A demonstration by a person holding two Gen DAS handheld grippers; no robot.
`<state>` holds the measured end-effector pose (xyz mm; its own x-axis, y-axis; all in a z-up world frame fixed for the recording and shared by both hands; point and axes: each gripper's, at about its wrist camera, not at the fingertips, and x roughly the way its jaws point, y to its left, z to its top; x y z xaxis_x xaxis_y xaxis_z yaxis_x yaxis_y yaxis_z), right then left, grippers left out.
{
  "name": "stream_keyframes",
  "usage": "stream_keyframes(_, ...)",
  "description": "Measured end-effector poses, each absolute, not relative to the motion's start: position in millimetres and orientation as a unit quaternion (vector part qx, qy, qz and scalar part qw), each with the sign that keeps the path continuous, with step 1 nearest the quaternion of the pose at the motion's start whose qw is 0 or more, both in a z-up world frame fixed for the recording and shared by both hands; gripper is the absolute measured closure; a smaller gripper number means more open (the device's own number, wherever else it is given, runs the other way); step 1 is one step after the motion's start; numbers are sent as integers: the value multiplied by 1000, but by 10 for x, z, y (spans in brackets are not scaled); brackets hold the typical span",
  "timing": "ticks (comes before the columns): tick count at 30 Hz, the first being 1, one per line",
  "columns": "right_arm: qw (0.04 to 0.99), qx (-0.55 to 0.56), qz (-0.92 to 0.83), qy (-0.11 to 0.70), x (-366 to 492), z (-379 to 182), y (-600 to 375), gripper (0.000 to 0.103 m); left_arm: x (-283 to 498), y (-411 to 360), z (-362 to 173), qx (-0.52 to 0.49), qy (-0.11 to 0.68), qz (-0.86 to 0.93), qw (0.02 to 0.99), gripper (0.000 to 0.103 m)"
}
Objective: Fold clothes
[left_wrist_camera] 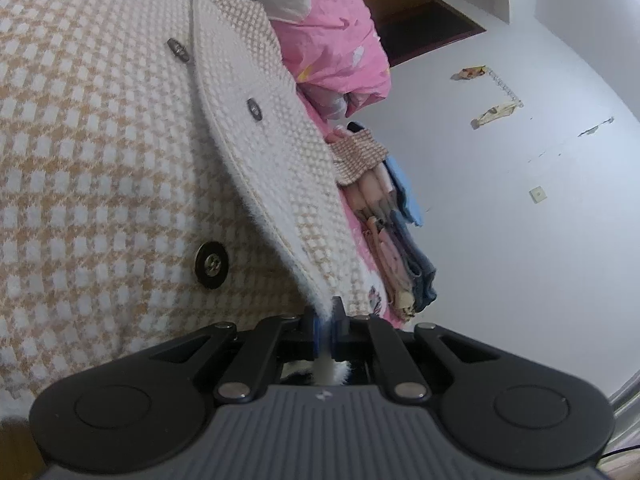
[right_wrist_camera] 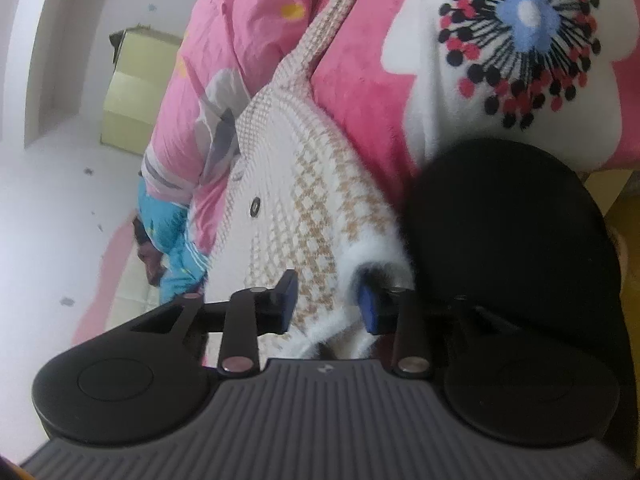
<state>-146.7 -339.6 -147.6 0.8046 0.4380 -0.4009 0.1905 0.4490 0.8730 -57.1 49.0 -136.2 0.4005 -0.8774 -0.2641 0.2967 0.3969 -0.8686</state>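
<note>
A cream and tan houndstooth knit cardigan (left_wrist_camera: 100, 140) with dark metal buttons (left_wrist_camera: 211, 265) fills the left wrist view, one front panel lifted as a flap. My left gripper (left_wrist_camera: 325, 312) is shut on the fuzzy white edge of that flap. In the right wrist view the same cardigan (right_wrist_camera: 312, 184) lies on a pink flowered blanket (right_wrist_camera: 360, 80). My right gripper (right_wrist_camera: 328, 300) stands open, its blue pads (right_wrist_camera: 289, 300) apart, with the cardigan's white hem lying loosely between them.
A stack of folded clothes (left_wrist_camera: 400, 240) sits at the bed's edge beside the white floor (left_wrist_camera: 520, 200). A pink quilt (left_wrist_camera: 332, 32) is bunched behind the cardigan. A blue garment (right_wrist_camera: 176, 248), a yellow-green box (right_wrist_camera: 136, 92) and a dark round shape (right_wrist_camera: 512, 240) are close by.
</note>
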Motion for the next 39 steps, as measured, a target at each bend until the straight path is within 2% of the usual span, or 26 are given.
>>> stream_keyframes(2,798,514,79,305,-1474,-1457,-3371,58,-572,512,-1318,-391,373,-401,740,98)
stream_keyframes(6,806,506,92,293,-1398,-1449,-3336,62,-553,509,-1283,-403,365,-409,733,98)
stream_keyframes(8,820,488,98,282,-1342,-1410,-3313,94,-563,512,-1280,-403,365,-407,734,98)
stream_keyframes(9,826,485,96,272,-1352,-1366,-3320,102,-580,515,-1273,-396,366,-405,738,98)
stream_keyframes(13,852,467,103,214,-1506,-1123,-3406,102,-640,474,-1309,-358,383,-400,752,98)
stream_keyframes(15,859,457,96,211,-1547,-1105,-3457,102,-662,407,-1376,-331,403,-397,755,98)
stream_keyframes(18,849,468,65,237,-1546,-1288,-3535,102,-642,295,-1477,-306,429,-392,754,98)
stream_keyframes(23,857,458,75,224,-1611,-1229,-3530,102,-687,341,-1284,-281,398,-409,771,98)
stream_keyframes(27,858,449,82,236,-1596,-1233,-3467,102,-673,374,-1359,-279,418,-389,772,98)
stream_keyframes(32,863,435,93,237,-1616,-1197,-3386,102,-694,476,-1223,-282,401,-395,777,98)
stream_keyframes(39,870,402,83,271,-1624,-1319,-3378,101,-657,419,-1336,-255,439,-374,776,98)
